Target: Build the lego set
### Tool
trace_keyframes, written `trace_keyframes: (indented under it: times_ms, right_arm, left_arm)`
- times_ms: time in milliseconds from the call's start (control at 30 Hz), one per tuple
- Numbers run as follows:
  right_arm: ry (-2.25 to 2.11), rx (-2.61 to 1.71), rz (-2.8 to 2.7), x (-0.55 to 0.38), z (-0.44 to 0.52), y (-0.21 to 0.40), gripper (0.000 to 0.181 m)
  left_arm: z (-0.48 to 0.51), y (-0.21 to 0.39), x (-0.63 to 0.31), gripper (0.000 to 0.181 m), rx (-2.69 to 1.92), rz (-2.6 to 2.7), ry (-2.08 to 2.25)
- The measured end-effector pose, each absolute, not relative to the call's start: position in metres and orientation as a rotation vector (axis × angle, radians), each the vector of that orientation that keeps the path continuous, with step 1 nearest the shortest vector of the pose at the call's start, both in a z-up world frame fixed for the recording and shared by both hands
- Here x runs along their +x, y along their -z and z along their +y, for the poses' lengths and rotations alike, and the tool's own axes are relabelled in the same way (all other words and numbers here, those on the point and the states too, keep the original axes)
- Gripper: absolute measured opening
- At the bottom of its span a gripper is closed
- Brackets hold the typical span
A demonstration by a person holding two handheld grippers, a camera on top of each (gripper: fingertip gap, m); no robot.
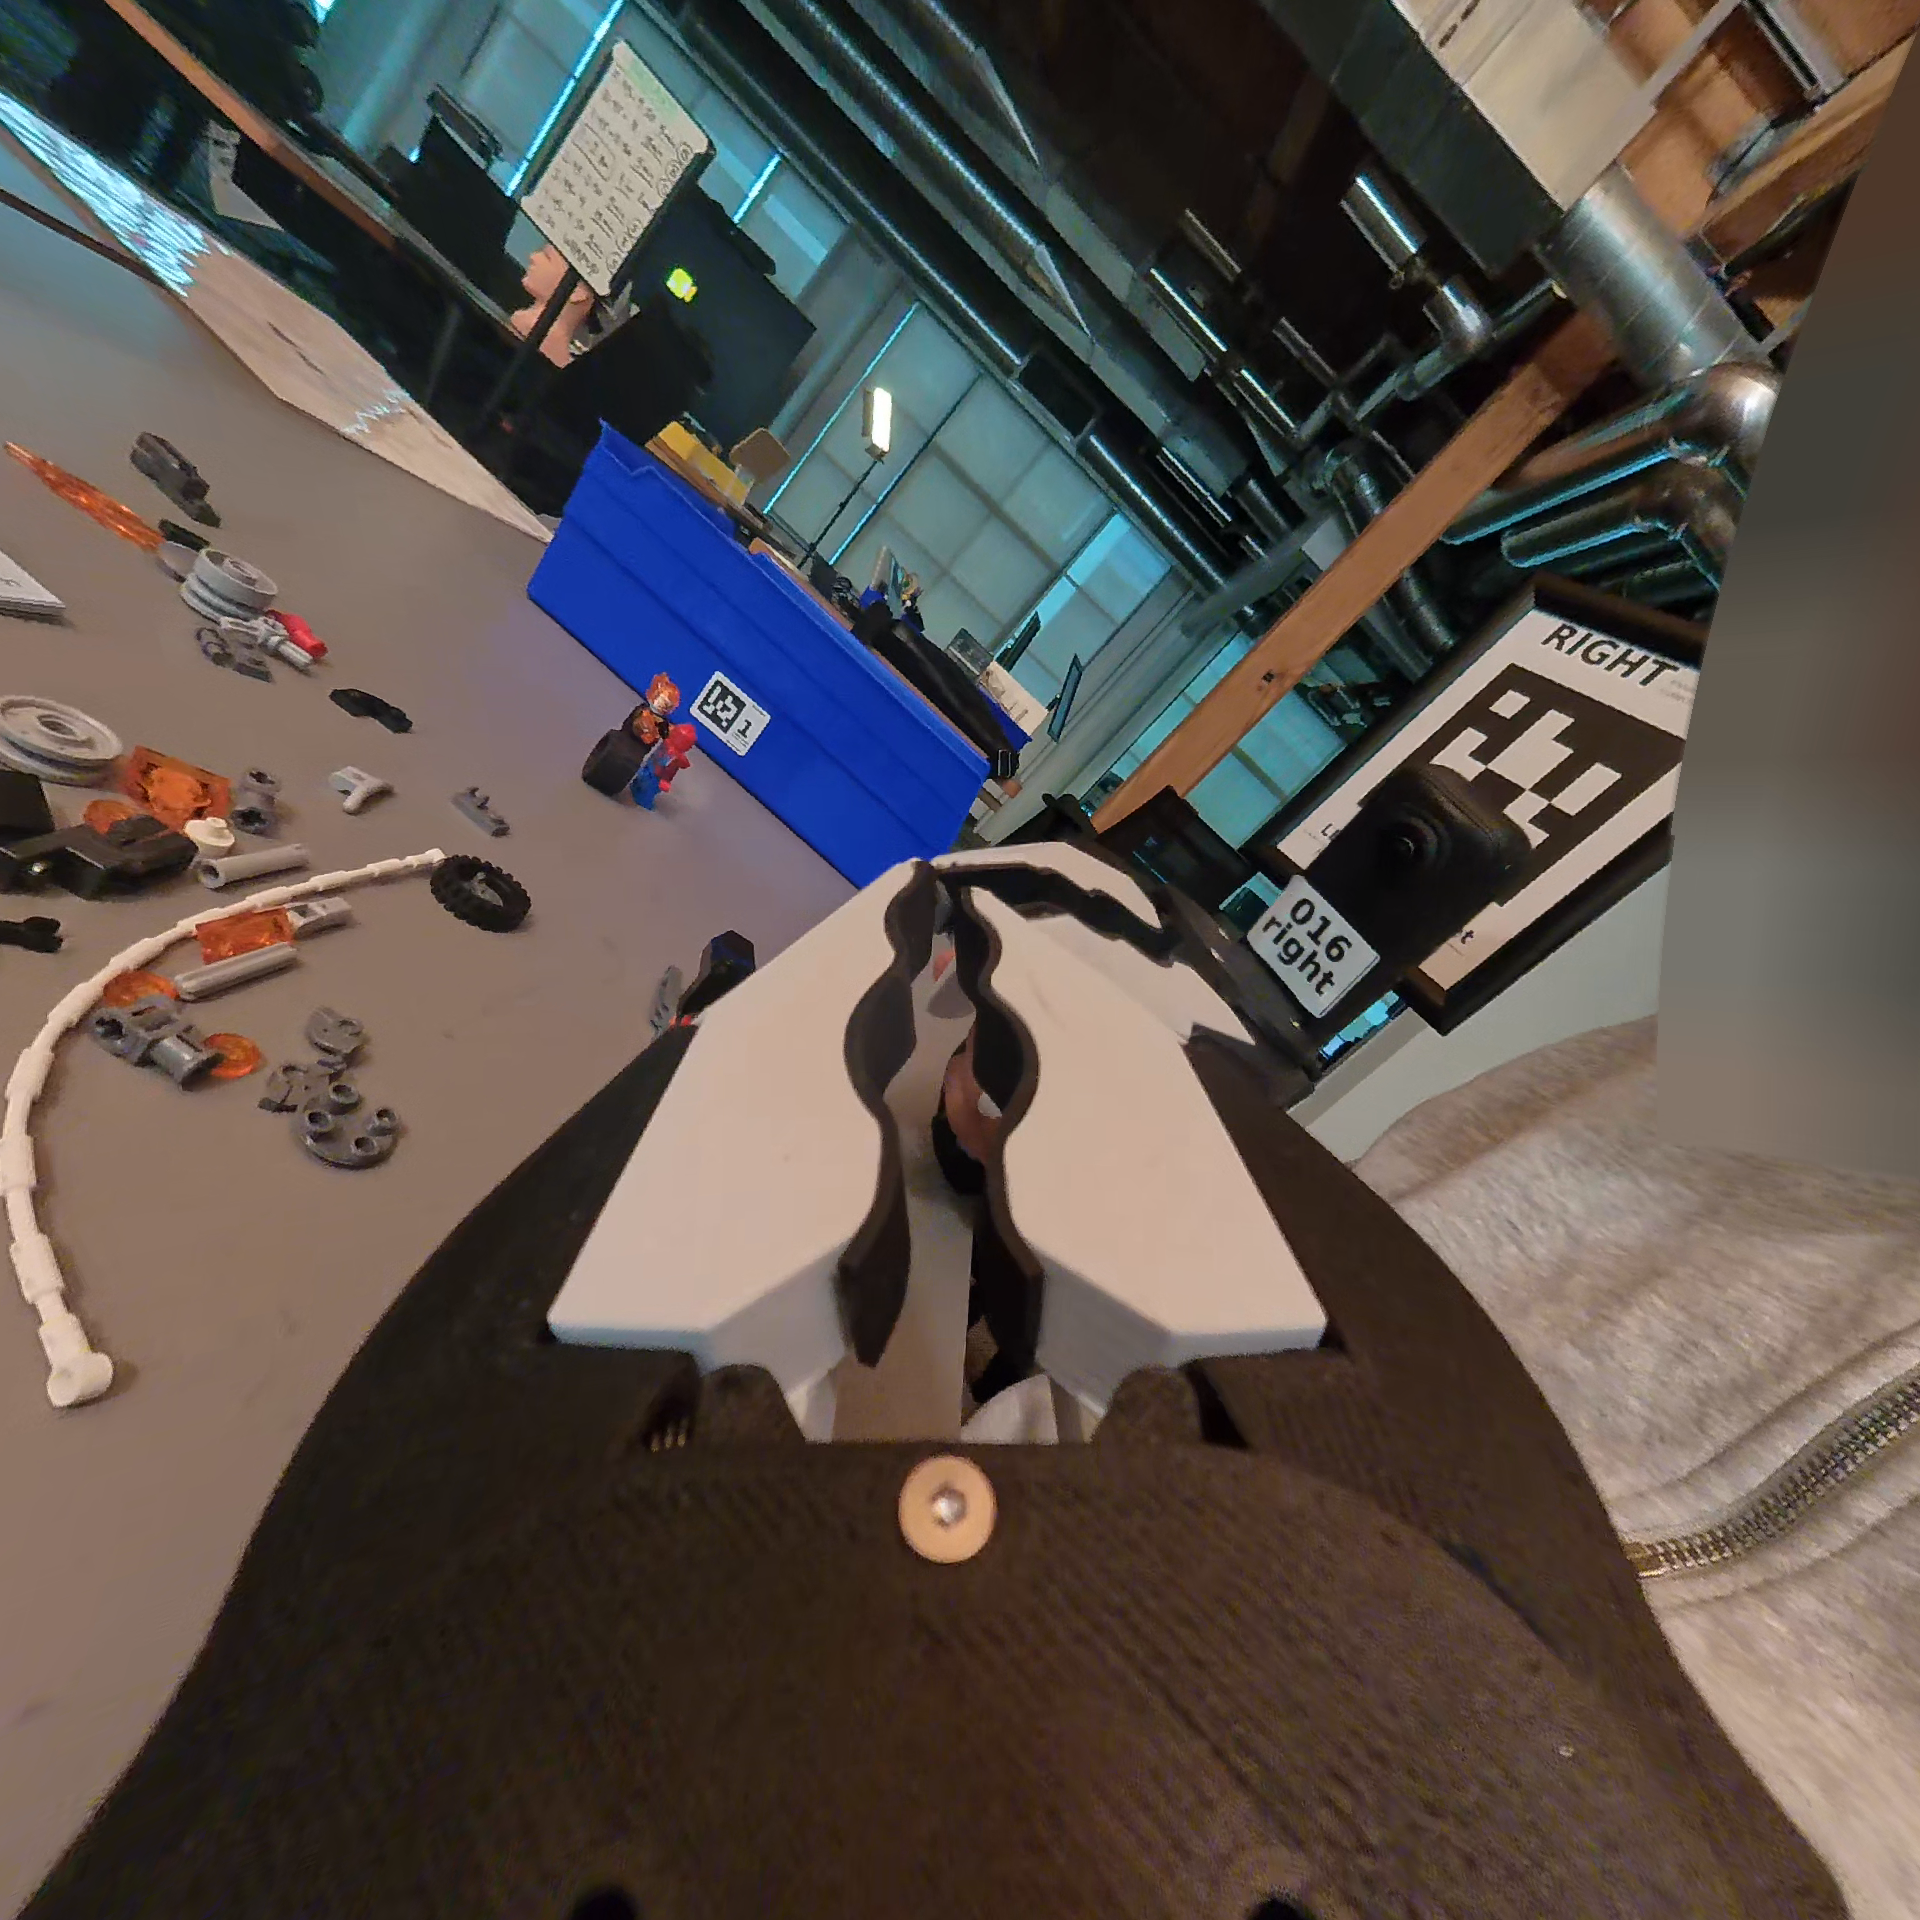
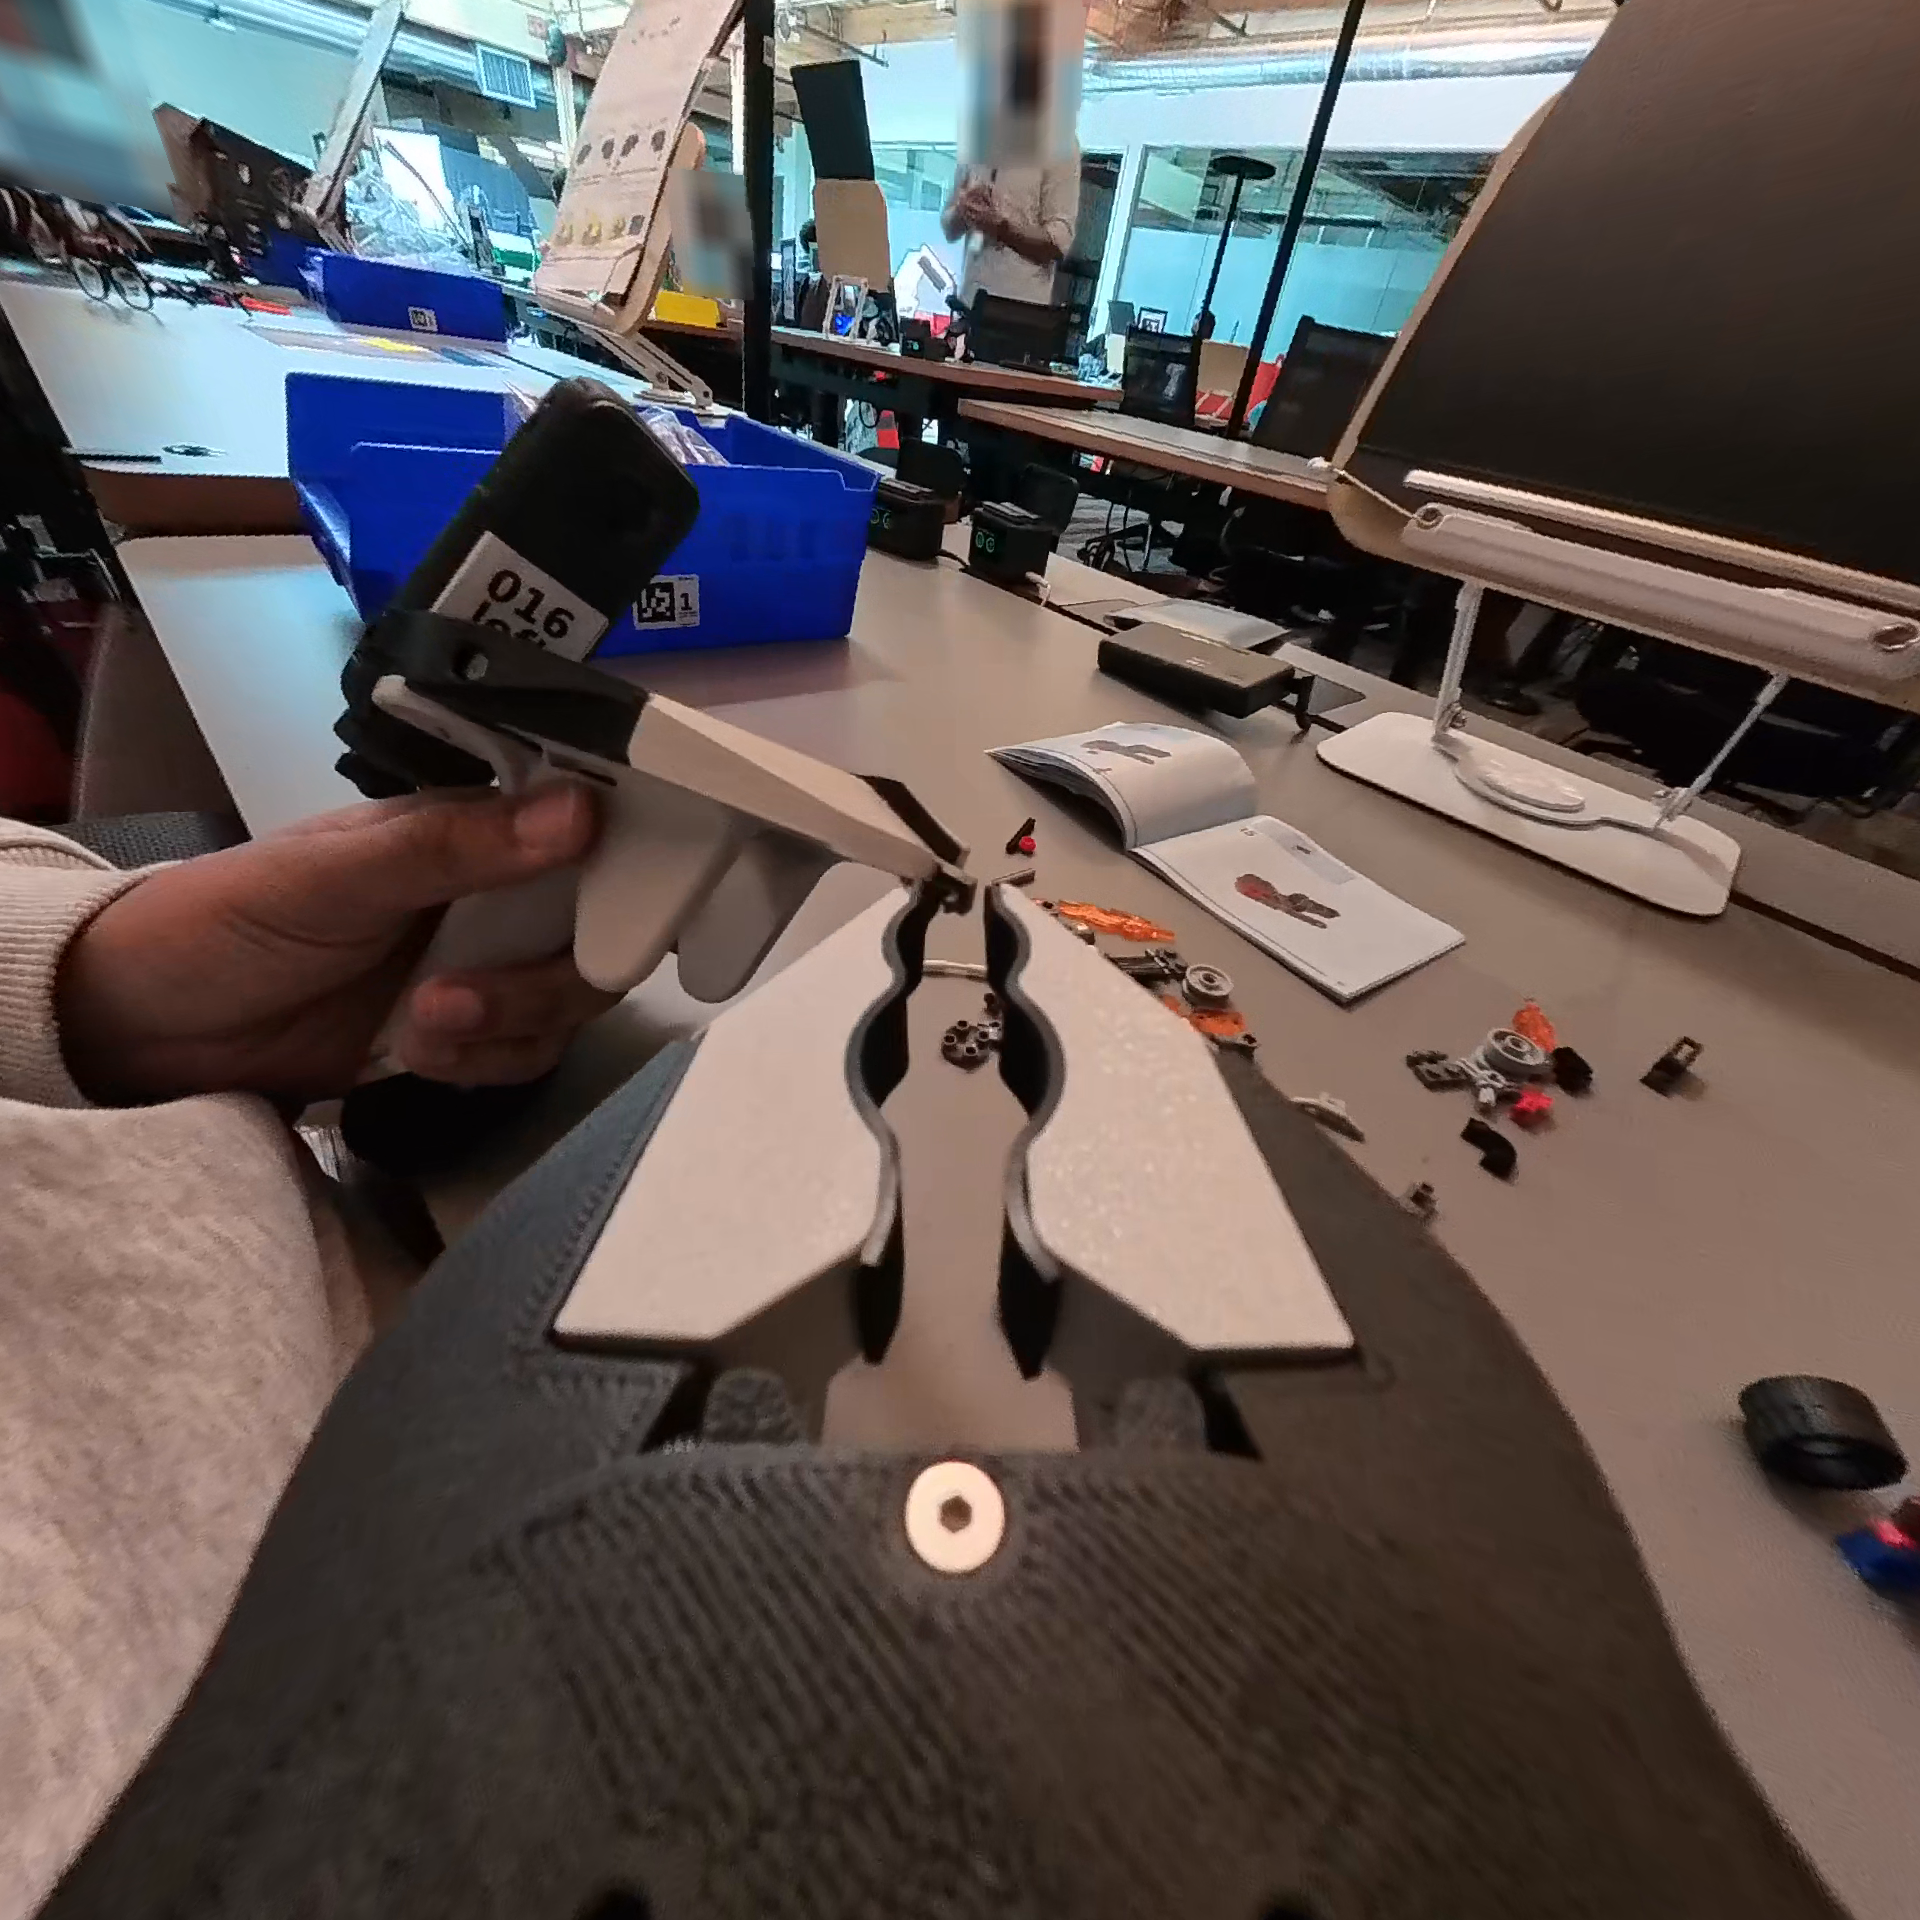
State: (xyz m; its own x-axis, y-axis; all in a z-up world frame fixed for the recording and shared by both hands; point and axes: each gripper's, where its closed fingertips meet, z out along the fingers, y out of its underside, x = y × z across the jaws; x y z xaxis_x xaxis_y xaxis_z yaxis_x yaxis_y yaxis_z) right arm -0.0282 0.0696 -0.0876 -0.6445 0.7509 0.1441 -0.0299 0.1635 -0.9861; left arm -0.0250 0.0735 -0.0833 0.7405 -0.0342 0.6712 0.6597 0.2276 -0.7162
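While your left gripper [image 1: 940,883] fills its own wrist view, that view hides what it carries: its jaws stand nearly together at the tips, and only a blurred dark and orange shape shows in the gap lower down. Your right wrist view shows the same gripper [image 2: 951,883] from the side, held in your hand [image 2: 312,935], its tips pinching a small dark piece [image 2: 948,891] in the air just in front of your right gripper [image 2: 956,909]. The right gripper's jaws stand apart with nothing between them, and the piece hangs at the tip of its left finger; contact cannot be told.

From the left view you see the right gripper [image 1: 1049,883] crossing right behind the left tips, with its camera [image 1: 1423,847] beyond.

Loose parts lie on the grey table [image 1: 520,1195]. The left view alone shows a white chain [image 1: 62,1029], a small tyre [image 1: 480,891], grey discs [image 1: 348,1127] and two minifigures [image 1: 655,753] standing against a blue bin [image 1: 727,634]. The right view alone shows an open booklet [image 2: 1226,842], a black tyre [image 2: 1820,1442] near the table's edge, an orange piece [image 2: 1112,921] and a tilted board on a white stand [image 2: 1527,800]. Your sleeve [image 2: 135,1299] blocks the lower left of that view.
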Motion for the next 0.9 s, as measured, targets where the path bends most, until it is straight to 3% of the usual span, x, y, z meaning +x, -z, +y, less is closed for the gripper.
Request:
trace_keyframes:
  times_ms: [633, 900]
  right_arm:
    - [-1.555, -0.696, -1.847, -0.0267, 0.0653, 0.0923, 0.014]
    - [-1.844, -0.872, -1.873, -0.0260, 0.0703, 0.0888, 0.008]
  left_arm:
    - [0.0728, 0.0815, -0.0250, 0.000, -1.259, -0.593, 0.490]
    - [0.0756, 0.0803, -0.0196, 0.000, -1.262, -0.569, 0.512]
